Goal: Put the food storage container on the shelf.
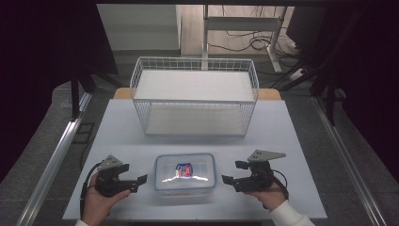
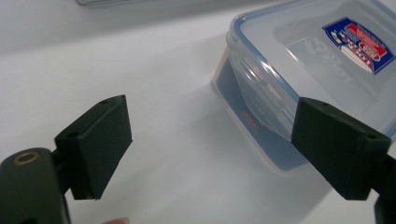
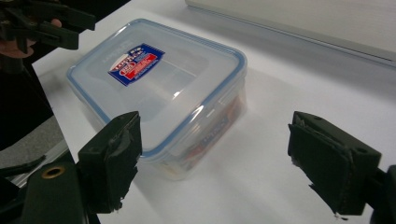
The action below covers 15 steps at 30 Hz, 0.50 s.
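A clear box [image 1: 185, 174] with a blue-rimmed lid and a red-and-blue label is seen on the near part of the white table [image 1: 122, 127], between the two grippers. The left gripper [image 1: 134, 178] is held just left of the box, its jaws spread apart with nothing gripped. The right gripper [image 1: 234, 172] is held just right of it, likewise released and empty. A white wire basket [image 1: 195, 96] is set farther back, well apart from the box.

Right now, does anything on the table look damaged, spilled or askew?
The right gripper's pads look torn and frayed at their edges. The lidded plastic container sits flat and closed; nothing is spilled.
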Tool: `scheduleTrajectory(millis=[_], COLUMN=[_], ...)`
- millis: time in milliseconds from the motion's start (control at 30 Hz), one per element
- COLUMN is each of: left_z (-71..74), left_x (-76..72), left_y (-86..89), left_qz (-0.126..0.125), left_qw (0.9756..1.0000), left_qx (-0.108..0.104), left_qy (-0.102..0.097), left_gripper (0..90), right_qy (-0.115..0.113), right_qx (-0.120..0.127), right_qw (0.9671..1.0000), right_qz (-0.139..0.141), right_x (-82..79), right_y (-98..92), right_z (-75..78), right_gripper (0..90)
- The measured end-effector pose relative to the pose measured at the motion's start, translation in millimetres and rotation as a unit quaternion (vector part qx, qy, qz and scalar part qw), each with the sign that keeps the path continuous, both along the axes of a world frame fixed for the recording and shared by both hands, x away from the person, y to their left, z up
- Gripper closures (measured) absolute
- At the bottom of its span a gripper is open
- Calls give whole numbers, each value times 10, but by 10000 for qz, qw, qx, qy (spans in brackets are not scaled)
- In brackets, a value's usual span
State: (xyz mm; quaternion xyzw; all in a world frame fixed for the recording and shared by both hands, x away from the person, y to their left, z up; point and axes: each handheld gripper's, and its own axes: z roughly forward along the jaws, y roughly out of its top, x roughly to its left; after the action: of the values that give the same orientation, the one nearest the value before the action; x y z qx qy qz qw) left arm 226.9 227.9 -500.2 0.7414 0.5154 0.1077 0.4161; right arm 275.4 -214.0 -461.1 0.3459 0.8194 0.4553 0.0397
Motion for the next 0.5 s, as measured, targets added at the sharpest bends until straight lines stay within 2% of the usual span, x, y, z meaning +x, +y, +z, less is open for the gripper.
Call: scheduleTrajectory(millis=[200, 267, 367, 433, 500], left_z=[12, 26, 28, 27, 13], left_x=[29, 58, 93, 132, 179], left_y=[6, -24, -48, -60, -70], left_qz=[-44, -78, -81, -115, -151], left_qw=[9998, 9996, 9996, 9993, 9986], left_qx=[-161, -223, -212, -239, -355], left_qy=[94, 141, 180, 257, 364], left_gripper=[113, 109, 98, 94, 94], right_qy=[100, 30, -20, 45, 61], right_qx=[42, 102, 55, 69, 43], right_qw=[9999, 9998, 9997, 9998, 9999], right_qz=[-61, -147, -219, -162, -143], right_x=[37, 35, 16, 14, 21], right_y=[20, 55, 87, 133, 147], right_z=[-23, -16, 0, -3, -7], right_gripper=[166, 165, 165, 165, 165])
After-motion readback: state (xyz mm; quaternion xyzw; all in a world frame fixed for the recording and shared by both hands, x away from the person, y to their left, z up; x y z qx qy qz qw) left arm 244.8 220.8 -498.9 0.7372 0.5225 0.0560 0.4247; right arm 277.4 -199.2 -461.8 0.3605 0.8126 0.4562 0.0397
